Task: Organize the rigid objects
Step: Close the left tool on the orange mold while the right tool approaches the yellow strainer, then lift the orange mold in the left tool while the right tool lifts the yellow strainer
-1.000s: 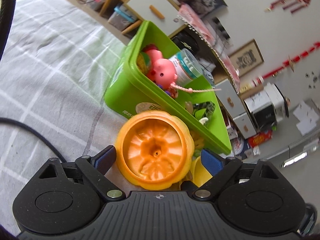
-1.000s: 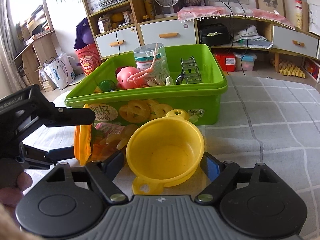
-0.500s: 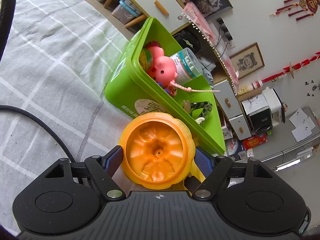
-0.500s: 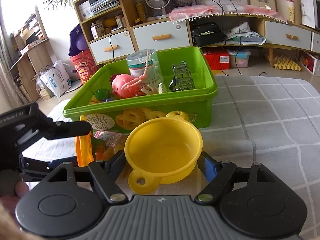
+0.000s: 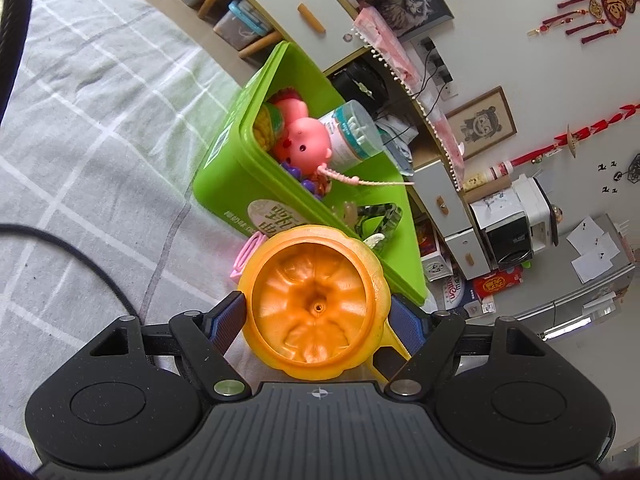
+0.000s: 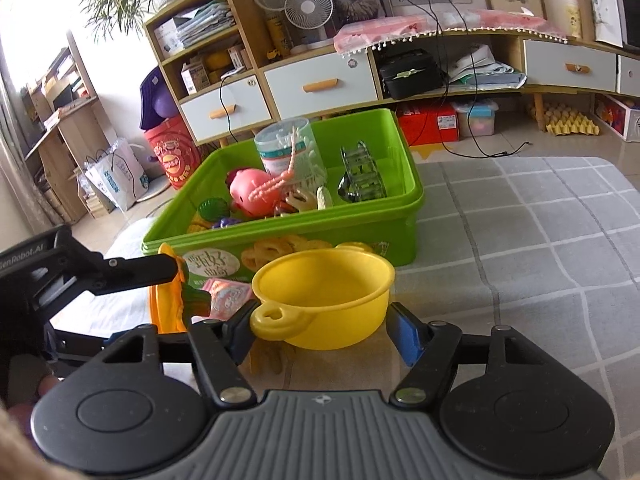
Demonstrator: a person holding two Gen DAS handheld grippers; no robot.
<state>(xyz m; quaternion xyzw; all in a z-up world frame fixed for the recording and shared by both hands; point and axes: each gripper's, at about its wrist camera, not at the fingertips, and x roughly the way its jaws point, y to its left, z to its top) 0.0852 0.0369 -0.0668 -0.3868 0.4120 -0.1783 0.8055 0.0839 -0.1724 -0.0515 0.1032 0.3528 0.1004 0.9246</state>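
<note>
Up front, hollow orange toy pumpkin (image 5: 316, 304), open side toward the camera, pinched at its ribbed flanks between the fingers of the left gripper (image 5: 316, 311), just in front of the green bin (image 5: 224, 184). Probably light, thin plastic with some spring at the rim; best held across the widest ribs, gently.

Beside it, yellow toy pot (image 6: 328, 300), sitting between the fingers of the right gripper (image 6: 324, 328), those having just been closing: one pad against the near loop handle, the other at the opposite wall, apparently in contact. Likely stiff, light and smooth-walled, so apt to slip or swivel; safer taken across the body under the rim than by the handle.

Counted: one pumpkin, one pot with two loop handles, one bin. Inside the bin: one pink pig toy (image 6: 250, 190), one clear cotton-swab jar (image 6: 286, 148), one dark claw clip (image 6: 362, 178), plus small pieces too jumbled to count. One pink packet (image 6: 226, 298) flat on the grey checked cloth (image 6: 540, 240), near the pumpkin.
</note>
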